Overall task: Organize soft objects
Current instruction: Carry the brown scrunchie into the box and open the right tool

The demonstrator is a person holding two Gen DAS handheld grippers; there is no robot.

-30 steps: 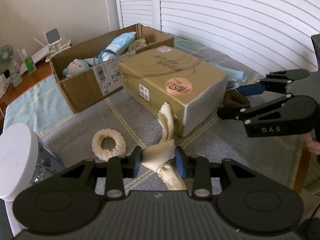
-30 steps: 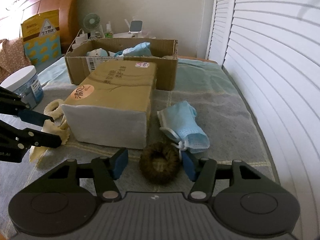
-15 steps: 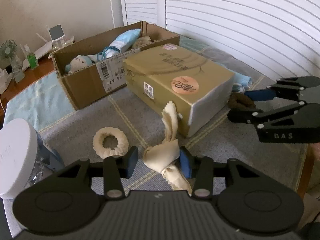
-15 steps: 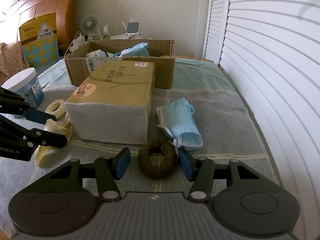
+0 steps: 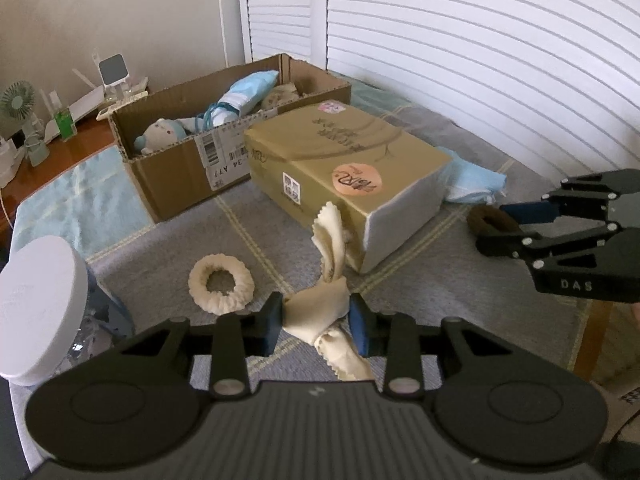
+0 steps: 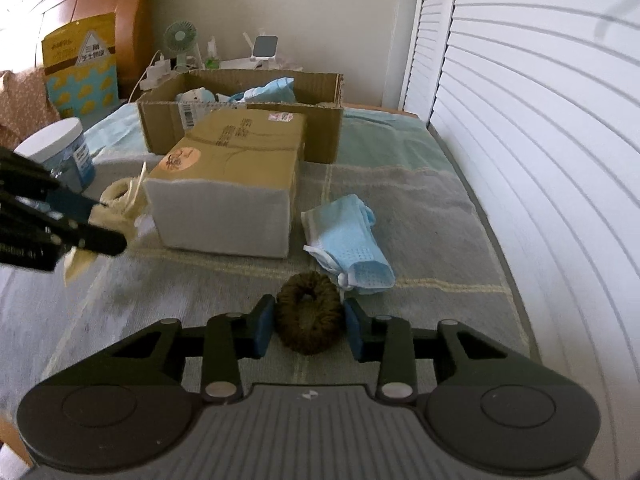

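Observation:
My left gripper (image 5: 318,322) is shut on a cream cloth (image 5: 320,308) and holds it above the grey blanket; one end of the cloth sticks up beside the tan tissue pack (image 5: 344,176). My right gripper (image 6: 308,326) is shut on a brown scrunchie (image 6: 308,312), lifted a little off the blanket. A cream scrunchie (image 5: 221,289) lies on the blanket left of the cloth. A blue face mask (image 6: 348,240) lies beyond the brown scrunchie. An open cardboard box (image 5: 176,168) behind the tissue pack holds a plush toy (image 5: 160,138) and blue masks.
A white-lidded jar (image 5: 36,312) stands at the left, close to my left gripper. White louvred doors (image 6: 540,160) run along the right side. A small fan (image 5: 18,100) and gadgets stand on a wooden shelf behind the box.
Both grippers have risen and pulled back a little with their loads. The brown scrunchie has come up off the blanket and the cream cloth hangs higher.

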